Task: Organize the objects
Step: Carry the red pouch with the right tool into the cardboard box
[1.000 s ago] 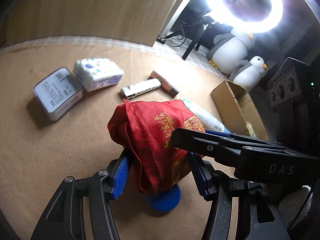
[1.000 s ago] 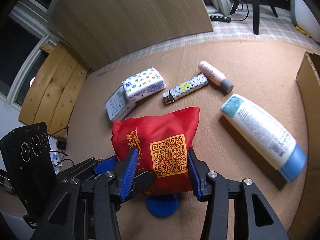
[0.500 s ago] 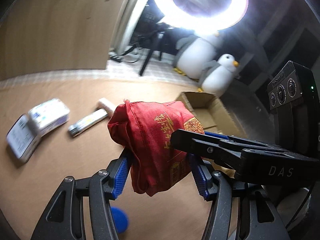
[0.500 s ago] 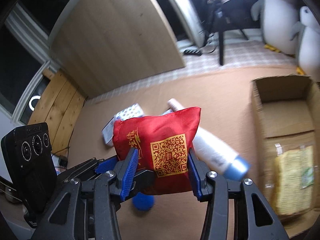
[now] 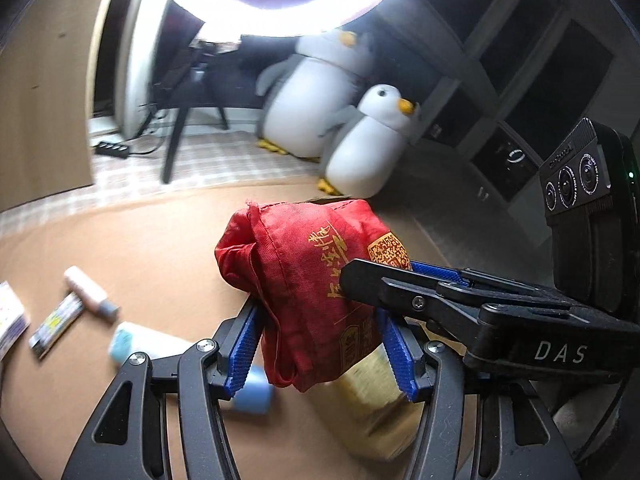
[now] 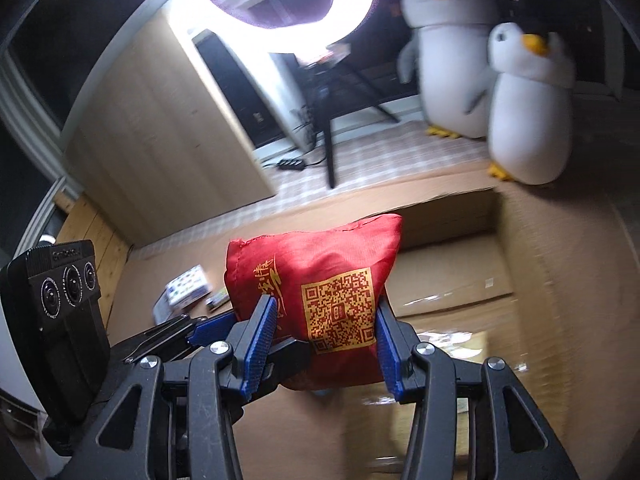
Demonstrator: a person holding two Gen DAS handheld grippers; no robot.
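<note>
Both tongs, left (image 5: 320, 348) and right (image 6: 320, 348), have carried the red cloth pouch (image 6: 316, 292) clamped between them from the surface to above the cardboard box (image 6: 452, 280) at centre frame, likely for dropping in.

1 red pouch (image 5: 304, 280), 2 penguins (image 5: 372, 144), 1 box (image 6: 460, 264), 1 ring light (image 6: 272, 4), 2 tongs (image 5: 322, 350), 1 lighter (image 5: 56, 326), 2 bottles (image 5: 90, 290).

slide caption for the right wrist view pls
Both hand-held grippers clamp a red fabric pouch with a gold QR code above an open cardboard box.
</note>
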